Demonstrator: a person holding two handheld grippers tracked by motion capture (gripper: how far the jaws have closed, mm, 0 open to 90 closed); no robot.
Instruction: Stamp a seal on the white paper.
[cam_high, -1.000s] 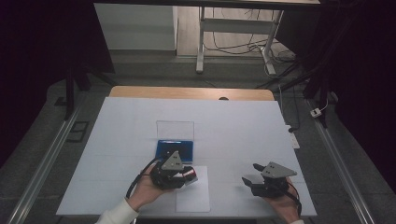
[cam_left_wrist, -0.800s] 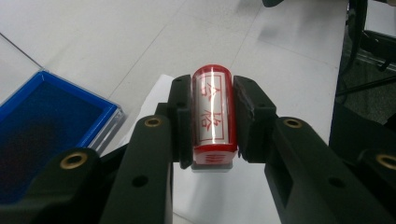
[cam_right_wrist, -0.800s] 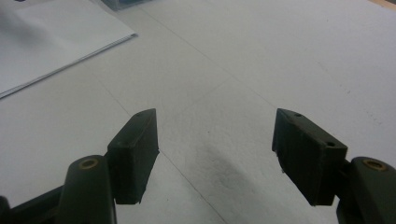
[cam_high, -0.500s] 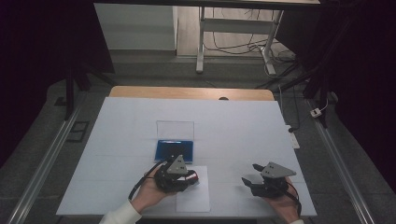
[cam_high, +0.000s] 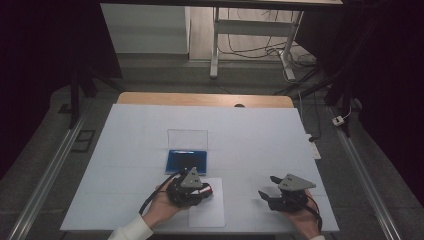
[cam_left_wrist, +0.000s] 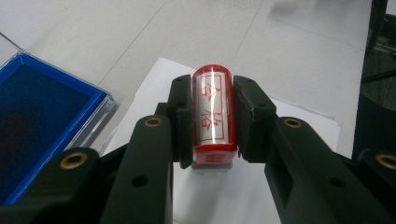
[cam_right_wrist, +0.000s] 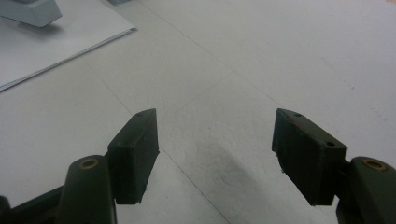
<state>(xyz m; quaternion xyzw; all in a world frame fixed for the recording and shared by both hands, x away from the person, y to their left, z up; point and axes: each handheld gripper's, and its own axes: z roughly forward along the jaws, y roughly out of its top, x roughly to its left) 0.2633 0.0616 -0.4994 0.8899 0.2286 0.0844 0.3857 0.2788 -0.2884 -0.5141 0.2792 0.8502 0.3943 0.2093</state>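
My left gripper (cam_left_wrist: 212, 91) is shut on a red cylindrical stamp (cam_left_wrist: 214, 116) with red characters on a white label; its pale base points down at a white sheet of paper (cam_left_wrist: 224, 196). In the high view the left gripper (cam_high: 200, 191) hovers over the paper (cam_high: 207, 212), just in front of a blue ink pad (cam_high: 186, 161). The pad's clear lid (cam_high: 187, 138) lies open behind it. My right gripper (cam_high: 267, 188) rests low at the front right, open, with nothing between its jaws (cam_right_wrist: 215, 154). The ink pad's blue tray (cam_left_wrist: 37, 121) sits at the left of the left gripper view.
A large white mat (cam_high: 250, 135) covers the table, with a wooden edge (cam_high: 200, 99) at the back. Metal rails (cam_high: 45, 175) run along both sides. In the right gripper view the paper's corner (cam_right_wrist: 42, 46) and a pale block (cam_right_wrist: 32, 11) lie at the upper left.
The left gripper with the stamp has drifted slightly to the right and toward the near edge, over the paper. The right gripper has stayed in place.
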